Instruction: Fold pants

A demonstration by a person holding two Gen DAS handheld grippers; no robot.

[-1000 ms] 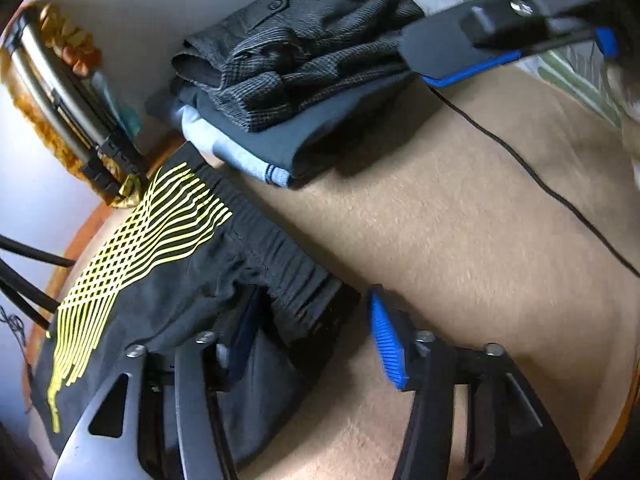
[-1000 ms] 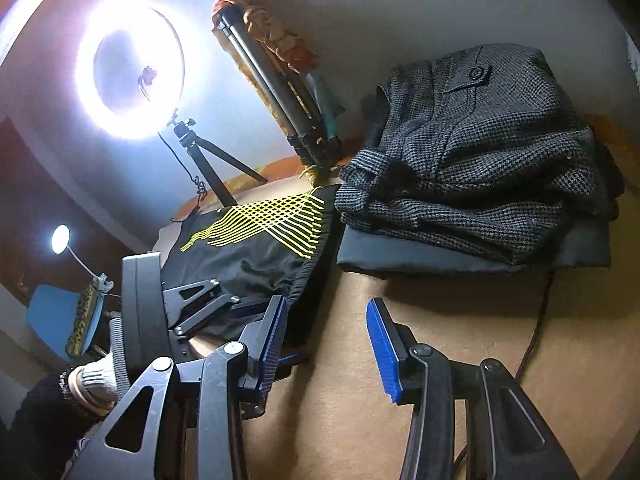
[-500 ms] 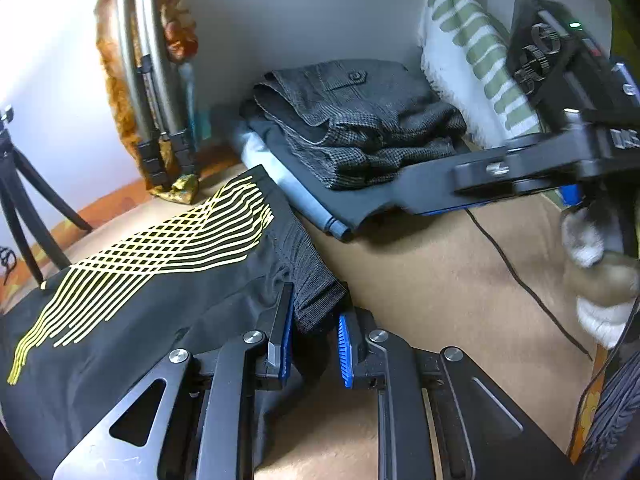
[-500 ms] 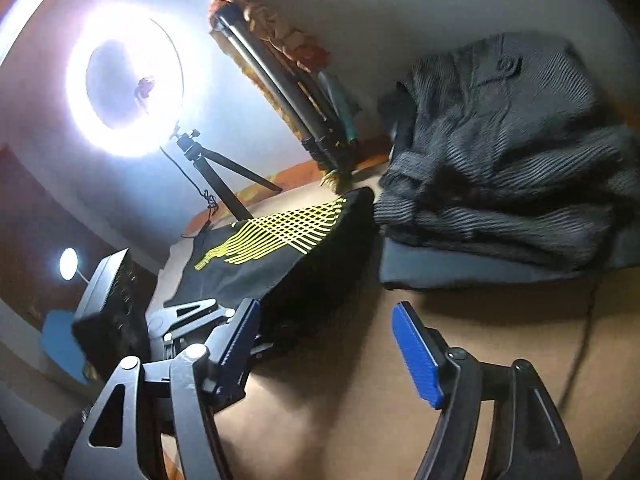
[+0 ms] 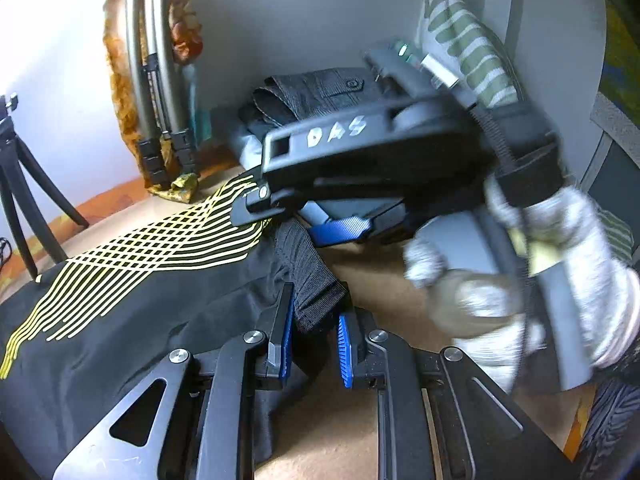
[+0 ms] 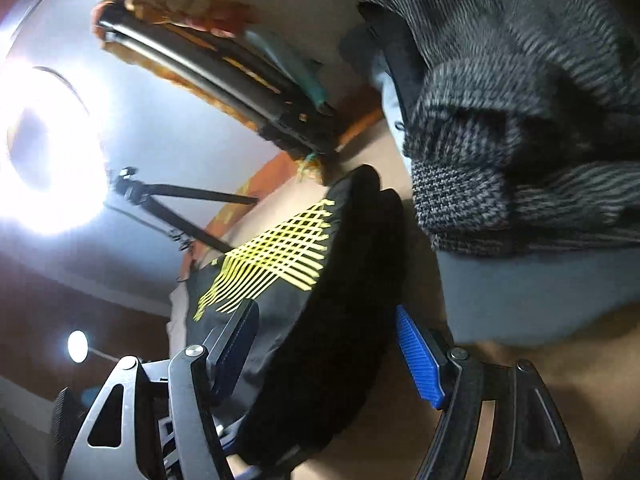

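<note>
Black pants (image 5: 120, 320) with a yellow line print lie spread on the tan bed surface (image 5: 384, 276). My left gripper (image 5: 314, 340) is shut on the near corner of their ribbed waistband (image 5: 312, 284), which is raised a little. My right gripper (image 5: 296, 224), held by a gloved hand (image 5: 540, 280), hangs over the far end of the waistband. In the right wrist view the right gripper (image 6: 326, 348) stands open astride the black pants (image 6: 340, 280). The fabric fills the gap beside the left finger, and the blue right pad (image 6: 416, 356) stands apart from it.
A stack of folded clothes (image 5: 320, 88) topped by a grey checked garment (image 6: 520, 120) sits just beyond the waistband. A striped pillow (image 5: 460, 40) leans at the back right. A folded tripod (image 5: 156, 100) stands against the wall, and a ring light (image 6: 48, 148) glares at the left.
My left gripper closed on the waistband corner and raised it slightly. My right gripper opened wider, rolled and came down over the waistband's far end, close to the folded stack.
</note>
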